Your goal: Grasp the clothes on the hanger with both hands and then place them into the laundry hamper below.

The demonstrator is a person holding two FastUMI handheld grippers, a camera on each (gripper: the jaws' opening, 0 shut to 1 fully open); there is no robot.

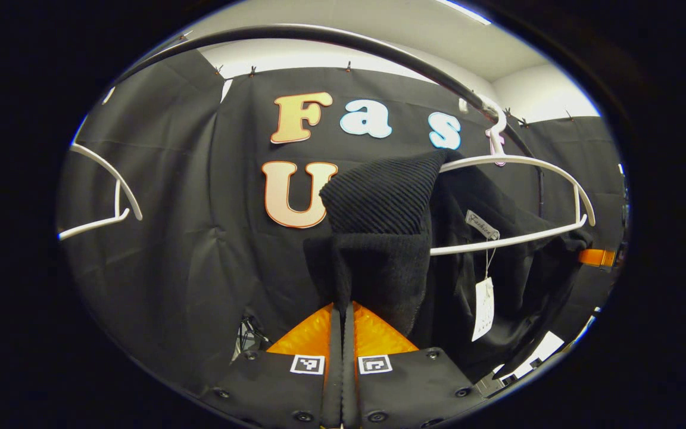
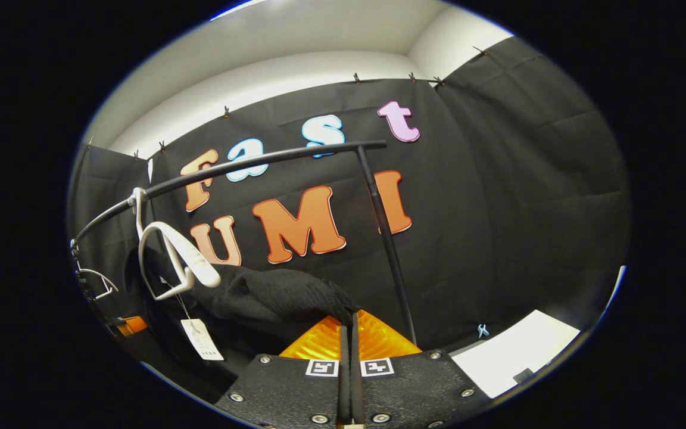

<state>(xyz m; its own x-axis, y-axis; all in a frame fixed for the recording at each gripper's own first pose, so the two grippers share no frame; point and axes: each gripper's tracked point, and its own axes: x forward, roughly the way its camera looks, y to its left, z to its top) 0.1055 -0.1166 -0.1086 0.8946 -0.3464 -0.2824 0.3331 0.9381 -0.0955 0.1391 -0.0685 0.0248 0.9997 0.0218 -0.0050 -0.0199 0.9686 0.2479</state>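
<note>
Left gripper view: both grippers [image 1: 343, 310] [image 2: 349, 319] pinch the black garment [image 1: 379, 238], hiding its hanger [image 1: 521, 202] partly.

Two white hangers: one bare at nine o'clock [image 1: 111, 196]; one at three o'clock [image 1: 533, 202]; one black garment [image 1: 384, 238]; one paper tag [image 1: 484, 308]; one rail [image 1: 319, 36].

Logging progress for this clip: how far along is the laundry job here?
Grasp done: the left claw and right claw are each shut on the black garment. In hand: pulling it off the white hanger, where it partly drapes, hanger on the rail. Left: freeing it and lowering it into the hamper.
</note>
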